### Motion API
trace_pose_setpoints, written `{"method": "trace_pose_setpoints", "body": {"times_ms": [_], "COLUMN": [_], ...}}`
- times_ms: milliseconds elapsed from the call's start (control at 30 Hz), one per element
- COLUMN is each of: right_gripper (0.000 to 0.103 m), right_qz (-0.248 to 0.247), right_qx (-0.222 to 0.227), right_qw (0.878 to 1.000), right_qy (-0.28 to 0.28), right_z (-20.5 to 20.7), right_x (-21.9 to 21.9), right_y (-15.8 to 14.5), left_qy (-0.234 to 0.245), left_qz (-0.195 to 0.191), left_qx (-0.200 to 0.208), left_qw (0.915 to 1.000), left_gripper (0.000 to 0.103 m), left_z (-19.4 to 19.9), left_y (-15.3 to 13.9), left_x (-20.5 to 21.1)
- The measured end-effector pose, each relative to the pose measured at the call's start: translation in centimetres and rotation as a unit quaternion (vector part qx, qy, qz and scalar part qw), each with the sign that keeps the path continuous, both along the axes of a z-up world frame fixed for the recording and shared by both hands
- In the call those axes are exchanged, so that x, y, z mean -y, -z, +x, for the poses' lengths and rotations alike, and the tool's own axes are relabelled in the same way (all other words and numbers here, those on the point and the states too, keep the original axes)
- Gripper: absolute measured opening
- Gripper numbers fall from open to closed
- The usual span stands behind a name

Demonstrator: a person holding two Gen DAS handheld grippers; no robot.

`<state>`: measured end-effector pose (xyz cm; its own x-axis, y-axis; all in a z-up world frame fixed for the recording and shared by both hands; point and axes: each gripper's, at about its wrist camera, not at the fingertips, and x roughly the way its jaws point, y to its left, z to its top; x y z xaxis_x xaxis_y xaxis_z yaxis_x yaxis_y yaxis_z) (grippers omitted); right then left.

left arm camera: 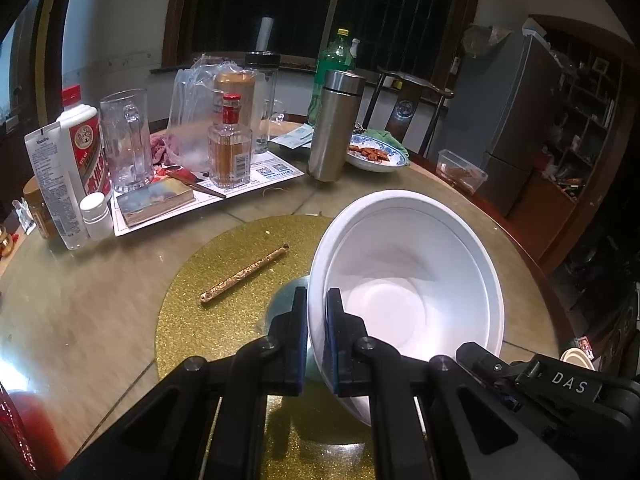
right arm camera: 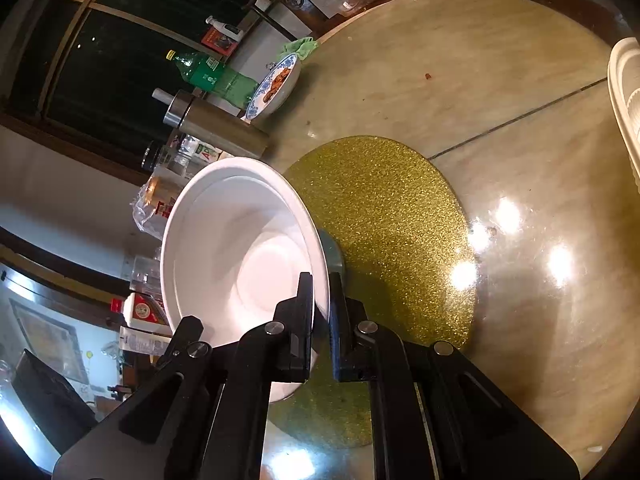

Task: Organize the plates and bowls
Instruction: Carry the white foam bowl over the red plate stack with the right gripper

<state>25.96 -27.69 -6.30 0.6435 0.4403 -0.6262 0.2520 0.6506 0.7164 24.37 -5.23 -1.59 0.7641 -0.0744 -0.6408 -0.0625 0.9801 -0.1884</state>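
Observation:
A large white bowl [left arm camera: 404, 280] is held tilted above the gold glitter mat [left arm camera: 224, 280] on the round table. My left gripper [left arm camera: 317, 312] is shut on the bowl's left rim. In the right wrist view the same white bowl [right arm camera: 240, 256] is tilted, and my right gripper [right arm camera: 321, 300] is shut on its opposite rim, above the gold mat [right arm camera: 384, 224]. The right gripper's black body [left arm camera: 560, 384] shows at the lower right of the left wrist view. A blue-patterned plate with food [left arm camera: 374, 154] sits at the far side of the table; it also shows in the right wrist view [right arm camera: 276, 84].
A gold pen [left arm camera: 244, 274] lies on the mat. Bottles, a glass mug [left arm camera: 126, 140], a steel flask [left arm camera: 334, 124], a book and plastic bags crowd the far left. A clear food box [left arm camera: 460, 170] sits at the right edge. A white rack [right arm camera: 626, 100] stands at the right.

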Motion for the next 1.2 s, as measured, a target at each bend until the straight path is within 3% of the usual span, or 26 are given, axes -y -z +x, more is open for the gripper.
{"method": "trace_pose_setpoints", "body": {"times_ms": [400,700,1200], "right_gripper": [0.007,0.007,0.007], "right_qz": [0.008,0.012,0.015], "right_qx": [0.018,0.05,0.066], "right_qw": [1.0,0.994,0.978], "right_qy": [-0.023,-0.095,-0.2], "right_z": [-0.1,-1.2,-3.0], "right_x": [-0.8,-4.8,-11.0], "right_y": [-0.7,-2.4,-2.7], "left_qy": [-0.03,-0.086,-0.161], "left_qz": [0.033,0.059,0.072], "left_qx": [0.011,0.026,0.024], "left_qw": [0.999,0.9942,0.984], "left_gripper": [0.007,0.008,0.009], "left_z": [-2.0,-6.5,-12.3], "left_y": [-1.1,-3.0,-3.3], "left_x": [-0.4,-3.4,-8.0]}}
